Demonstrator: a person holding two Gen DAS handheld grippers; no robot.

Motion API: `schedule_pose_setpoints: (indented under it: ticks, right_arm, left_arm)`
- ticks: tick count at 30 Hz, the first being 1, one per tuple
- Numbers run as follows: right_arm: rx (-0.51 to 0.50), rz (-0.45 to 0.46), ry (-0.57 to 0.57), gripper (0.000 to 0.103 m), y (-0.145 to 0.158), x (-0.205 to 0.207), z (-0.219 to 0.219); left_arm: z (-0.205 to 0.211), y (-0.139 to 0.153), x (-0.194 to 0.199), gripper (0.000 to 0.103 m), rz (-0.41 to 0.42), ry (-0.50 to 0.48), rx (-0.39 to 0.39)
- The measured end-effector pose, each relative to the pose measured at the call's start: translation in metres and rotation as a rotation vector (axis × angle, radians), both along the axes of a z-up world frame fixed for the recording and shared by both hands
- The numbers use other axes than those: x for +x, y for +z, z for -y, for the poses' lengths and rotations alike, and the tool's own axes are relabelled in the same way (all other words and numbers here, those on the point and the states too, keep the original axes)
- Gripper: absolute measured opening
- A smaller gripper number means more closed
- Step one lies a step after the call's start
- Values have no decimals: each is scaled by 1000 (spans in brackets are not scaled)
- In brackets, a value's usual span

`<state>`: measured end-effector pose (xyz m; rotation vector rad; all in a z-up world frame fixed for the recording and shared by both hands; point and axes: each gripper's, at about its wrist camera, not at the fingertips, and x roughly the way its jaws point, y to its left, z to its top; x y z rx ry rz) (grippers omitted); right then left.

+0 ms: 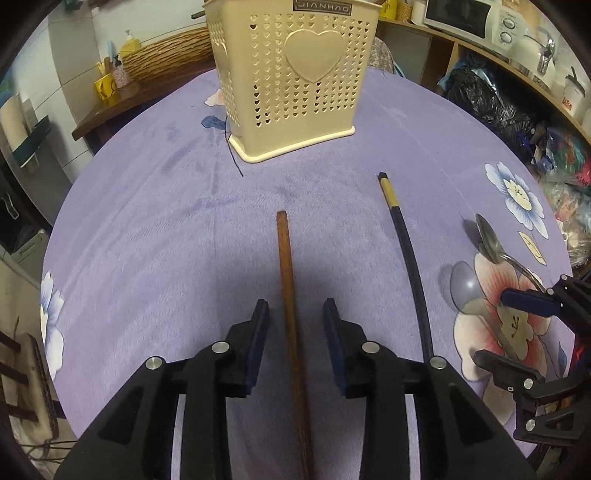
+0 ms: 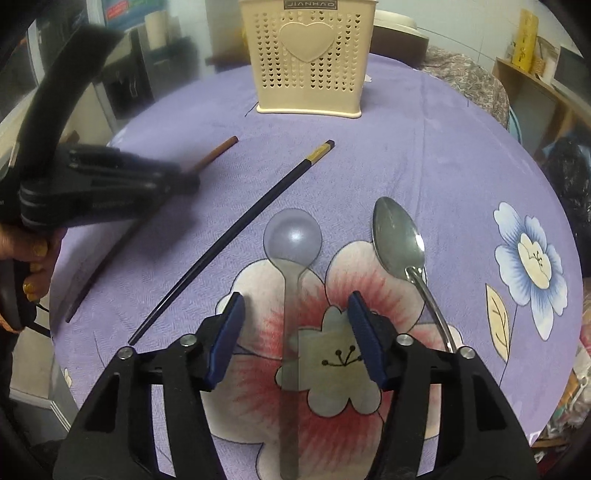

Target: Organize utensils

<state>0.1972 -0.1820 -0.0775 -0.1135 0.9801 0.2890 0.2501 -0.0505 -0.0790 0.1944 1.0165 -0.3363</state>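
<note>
A brown wooden chopstick (image 1: 288,295) lies on the purple cloth between the fingers of my left gripper (image 1: 295,310), which stands open with gaps on both sides. A black chopstick (image 1: 410,254) with a gold band lies to its right. In the right wrist view my right gripper (image 2: 297,306) is open astride the handle of a clear plastic spoon (image 2: 291,258), pads apart from it. A metal spoon (image 2: 400,236) lies just right of it. The cream perforated utensil basket (image 1: 295,74) stands upright at the far side.
The table (image 1: 147,221) wears a purple floral cloth. A hand (image 2: 35,266) holds the left gripper (image 2: 110,184) at the left of the right wrist view. Shelves with a microwave (image 1: 465,18), bags and boxes ring the table.
</note>
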Motion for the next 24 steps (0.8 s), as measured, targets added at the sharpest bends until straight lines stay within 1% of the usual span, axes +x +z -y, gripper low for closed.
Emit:
schedule_pose_setpoints:
  ticks: [2,4,7,8,9,10,11,13,15,18,20,24]
  right_arm:
    - [-9,-1,3,55,0,7,-3]
    - [-22,-1,13,51,1,14,-9]
    - [-24,-7,20,50,2,30,-16]
    - [-28,-7,15,48,3,37,-17]
    - [-28,-6,13,44,3,41,-18]
    - [-29,-7,12,36,3,46,-20]
    - [-36,-11,12,37,4,49,-21]
    - [-49,-14,19,37,5,50,-23]
    - [-33,-16,25,37,5,50,-21]
    - [33,-6,11,37,14,47,-9]
    - [61,18,7,37,26,43,-3]
    - [139,87,8,37,63,29,12]
  left_arm:
    - [4,-1,7,32,3,-10,19]
    - [8,-1,17,32,0,-10,29]
    - [12,0,28,27,-1,-9,40]
    - [14,0,33,22,-4,-4,40]
    - [16,1,36,16,-4,-3,49]
    - [19,0,38,12,1,-6,66]
    - [21,0,39,9,5,-6,74]
    - [22,0,40,8,9,1,80]
    - [22,0,40,8,13,4,76]
    - [14,7,38,8,23,23,32]
    - [7,23,32,8,54,29,-13]
    - [-13,75,8,8,167,35,-125]
